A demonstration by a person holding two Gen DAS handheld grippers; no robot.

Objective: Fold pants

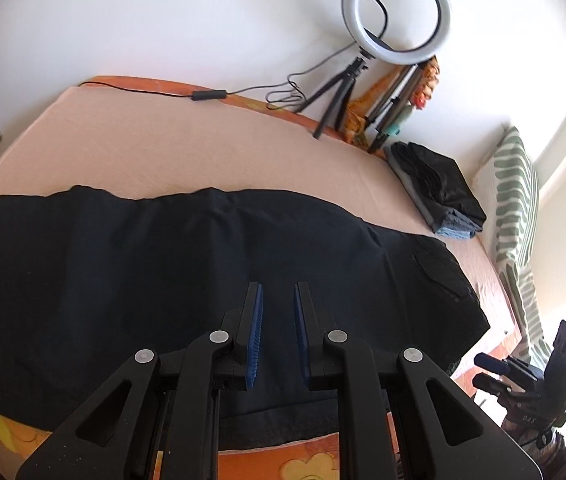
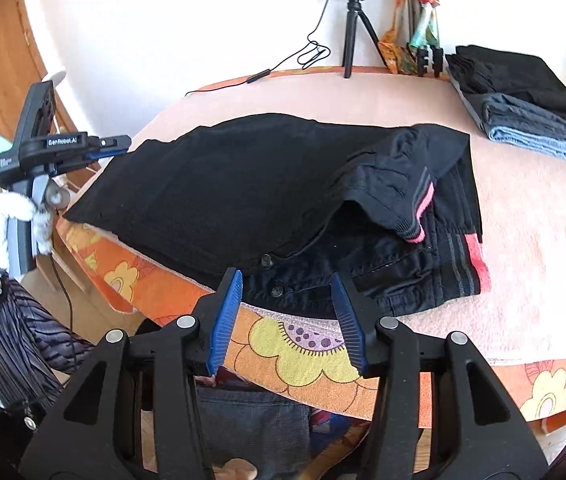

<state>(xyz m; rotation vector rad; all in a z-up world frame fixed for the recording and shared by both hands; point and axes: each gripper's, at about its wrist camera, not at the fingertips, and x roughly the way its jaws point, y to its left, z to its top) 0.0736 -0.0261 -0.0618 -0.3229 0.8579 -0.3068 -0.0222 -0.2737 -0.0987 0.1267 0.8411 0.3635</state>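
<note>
Broadly, the bed (image 2: 523, 216) carries everything: the black pants (image 1: 203, 264) lie lengthwise across it, already doubled leg over leg, reaching from well left of the left gripper's fingers to well right of them. Ahead of the right gripper's fingers sits the waist end (image 2: 415, 248), rumpled, with a grey-and-pink waistband (image 2: 423, 208) flipped open and two buttons (image 2: 267, 261) just beyond the fingertips.

Both tools hold nothing. The left gripper (image 1: 277, 292) hovers over the mid-leg cloth with a narrow gap between its blue pads; the right gripper (image 2: 287, 284) is spread wider, its fingertips at the near edge of the waist.

Judging from this, the next fold is end to end. Doing it well probably means flattening the flipped waistband first, then pinching all layers at the near corner, not just the top one, while the left takes the cuff end. A folded stack (image 2: 523, 100) waits far beyond the right fingers.
</note>
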